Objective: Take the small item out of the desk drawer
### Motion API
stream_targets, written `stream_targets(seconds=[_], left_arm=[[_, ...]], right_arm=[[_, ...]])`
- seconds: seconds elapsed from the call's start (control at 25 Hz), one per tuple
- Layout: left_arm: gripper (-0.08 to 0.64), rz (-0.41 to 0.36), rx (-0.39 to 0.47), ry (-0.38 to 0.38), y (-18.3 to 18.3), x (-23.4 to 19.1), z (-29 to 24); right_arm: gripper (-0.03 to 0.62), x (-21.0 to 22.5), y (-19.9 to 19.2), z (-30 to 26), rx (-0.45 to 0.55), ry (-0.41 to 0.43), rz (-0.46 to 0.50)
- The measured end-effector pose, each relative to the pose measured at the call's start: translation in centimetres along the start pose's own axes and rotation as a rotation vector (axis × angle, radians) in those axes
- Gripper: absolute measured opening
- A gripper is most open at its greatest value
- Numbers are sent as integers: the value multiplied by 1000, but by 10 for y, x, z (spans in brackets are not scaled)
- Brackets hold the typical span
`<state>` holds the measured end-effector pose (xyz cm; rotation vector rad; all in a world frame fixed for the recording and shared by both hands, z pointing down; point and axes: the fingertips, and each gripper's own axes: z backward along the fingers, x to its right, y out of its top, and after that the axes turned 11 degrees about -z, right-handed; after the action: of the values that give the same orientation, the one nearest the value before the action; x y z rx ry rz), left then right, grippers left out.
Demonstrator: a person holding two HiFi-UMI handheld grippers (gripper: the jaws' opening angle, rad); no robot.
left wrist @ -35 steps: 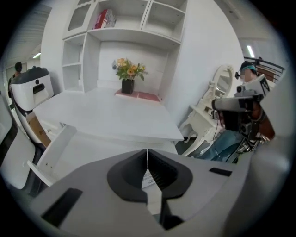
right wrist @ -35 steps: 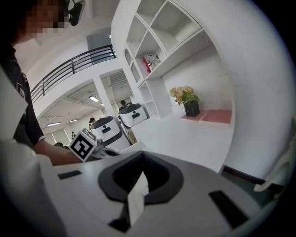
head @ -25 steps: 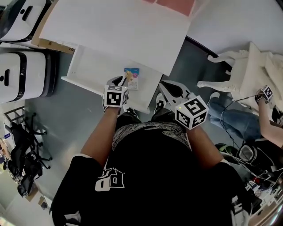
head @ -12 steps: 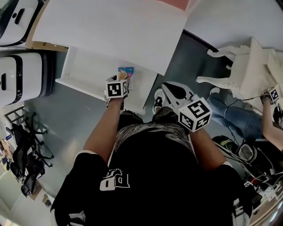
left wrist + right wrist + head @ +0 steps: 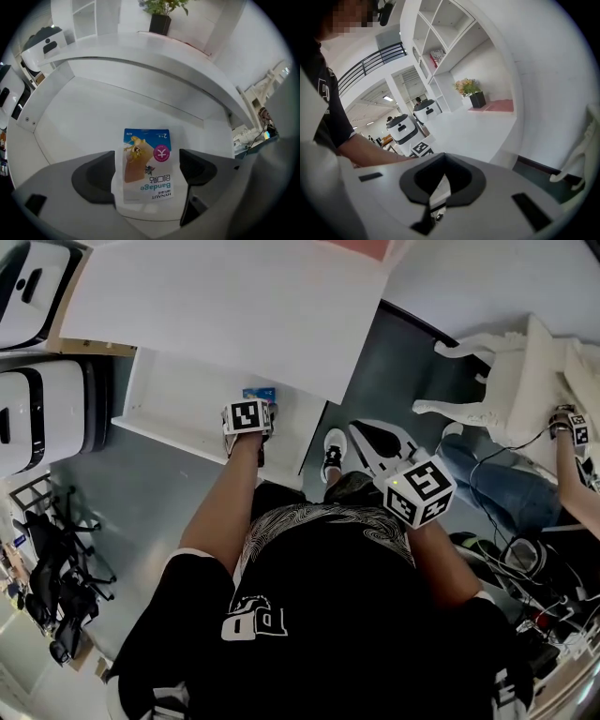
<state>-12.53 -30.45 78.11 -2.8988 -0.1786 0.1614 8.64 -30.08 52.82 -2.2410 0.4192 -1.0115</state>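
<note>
Two grippers on my screens: the left gripper (image 5: 148, 173) points down into the open drawer (image 5: 93, 122), its jaws just spread wide either side of the bandage packet (image 5: 146, 161) (no squeeze that I can see), which lies flat on the drawer floor. The right gripper (image 5: 443, 180) hangs beside the desk (image 5: 234, 306), jaws pressed together, empty.

Probably a robotics lab or office: white desk (image 5: 234, 306), wall shelves (image 5: 450, 42), potted plant (image 5: 471, 91), white machines (image 5: 404, 130), floor cables (image 5: 551, 613).
</note>
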Motion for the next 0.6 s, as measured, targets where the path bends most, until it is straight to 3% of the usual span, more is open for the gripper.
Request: stream_targets(seconds=[0.6], left_arm=[[445, -3, -114, 24, -23, 1, -31]], right_arm=[[9, 16, -10, 14, -24, -54, -7]])
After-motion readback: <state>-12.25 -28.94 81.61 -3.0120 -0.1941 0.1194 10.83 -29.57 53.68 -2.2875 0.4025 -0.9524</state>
